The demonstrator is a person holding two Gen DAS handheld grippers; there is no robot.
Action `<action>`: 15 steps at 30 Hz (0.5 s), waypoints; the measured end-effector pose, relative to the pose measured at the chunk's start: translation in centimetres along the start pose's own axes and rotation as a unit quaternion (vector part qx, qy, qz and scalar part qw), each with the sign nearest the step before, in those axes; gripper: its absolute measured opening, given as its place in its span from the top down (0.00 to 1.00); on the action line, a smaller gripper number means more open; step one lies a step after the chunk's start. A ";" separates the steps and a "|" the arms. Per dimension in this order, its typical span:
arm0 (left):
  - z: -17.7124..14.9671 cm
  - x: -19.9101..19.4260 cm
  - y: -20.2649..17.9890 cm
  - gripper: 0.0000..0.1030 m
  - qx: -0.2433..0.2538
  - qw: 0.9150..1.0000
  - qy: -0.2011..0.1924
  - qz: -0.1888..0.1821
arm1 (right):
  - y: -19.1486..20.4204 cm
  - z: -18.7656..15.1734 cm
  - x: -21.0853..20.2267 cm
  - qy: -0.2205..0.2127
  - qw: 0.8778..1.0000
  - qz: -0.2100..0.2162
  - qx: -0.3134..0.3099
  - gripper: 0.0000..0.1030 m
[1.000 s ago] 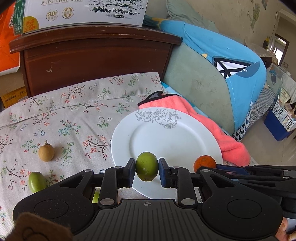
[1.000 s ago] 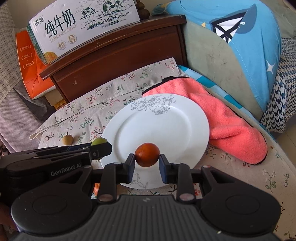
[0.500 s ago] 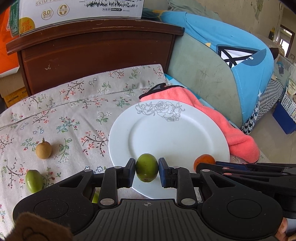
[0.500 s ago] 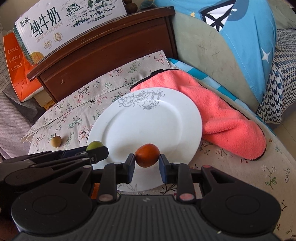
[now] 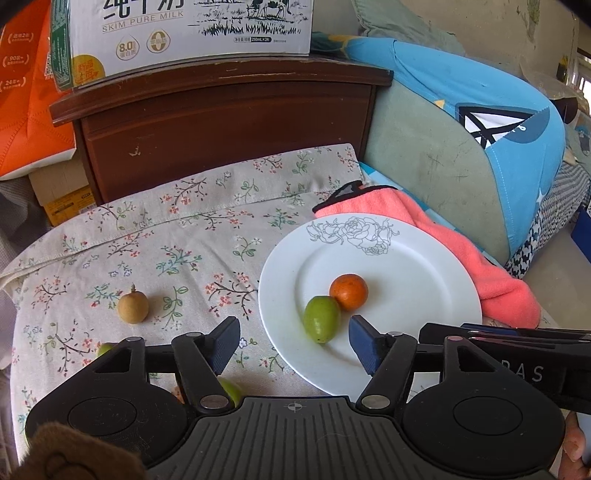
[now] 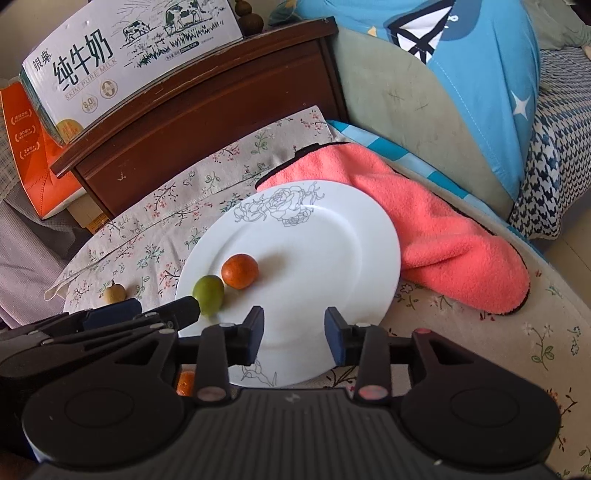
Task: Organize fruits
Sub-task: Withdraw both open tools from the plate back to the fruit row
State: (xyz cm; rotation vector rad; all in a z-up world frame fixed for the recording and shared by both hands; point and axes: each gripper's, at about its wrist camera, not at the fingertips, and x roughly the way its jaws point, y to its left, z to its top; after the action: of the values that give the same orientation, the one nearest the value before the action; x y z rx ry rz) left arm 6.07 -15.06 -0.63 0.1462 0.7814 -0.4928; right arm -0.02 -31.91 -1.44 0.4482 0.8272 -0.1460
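Note:
A green fruit [image 5: 321, 324] [image 6: 208, 290] and an orange fruit [image 5: 348, 291] [image 6: 239, 270] lie side by side on the white rose-printed plate [image 5: 406, 273] [image 6: 325, 236]. My left gripper [image 5: 293, 345] hovers just in front of the green fruit, its jaws opening and nothing pressed between them. My right gripper [image 6: 294, 334] hangs over the plate's near rim, jaws also opening and empty. A tan round fruit [image 5: 133, 307] [image 6: 114, 294] rests on the floral cloth to the left. More green fruit [image 5: 231, 390] peeks out under the left gripper, and an orange one [image 6: 185, 382] under the right.
A coral towel [image 5: 443, 243] [image 6: 424, 221] lies partly under the plate's far right side. Behind stands a dark wooden headboard [image 5: 221, 122] bearing a milk carton box [image 5: 184, 33]. A blue and green cushion [image 5: 461, 122] rises to the right. An orange box [image 5: 26, 92] sits at far left.
Both grippers let go of their fruit: the green one and the orange one dropped from the jaws onto the plate, and both sets of jaws spread apart.

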 end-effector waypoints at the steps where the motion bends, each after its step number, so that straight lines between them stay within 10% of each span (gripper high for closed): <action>1: 0.0 -0.2 0.1 0.33 0.002 1.000 -0.001 0.004 | 0.1 0.0 -0.1 -0.001 1.000 0.002 -0.003 0.62; 15: 0.3 -4.4 6.6 0.23 -0.040 0.999 -0.004 0.018 | 3.6 -0.9 -1.3 -0.007 0.995 0.066 -0.070 0.55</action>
State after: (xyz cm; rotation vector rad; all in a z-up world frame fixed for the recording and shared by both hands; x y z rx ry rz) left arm 6.74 -7.67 2.36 0.0836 0.7892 -0.4264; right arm -0.48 -28.30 0.19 0.3686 0.7861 0.0312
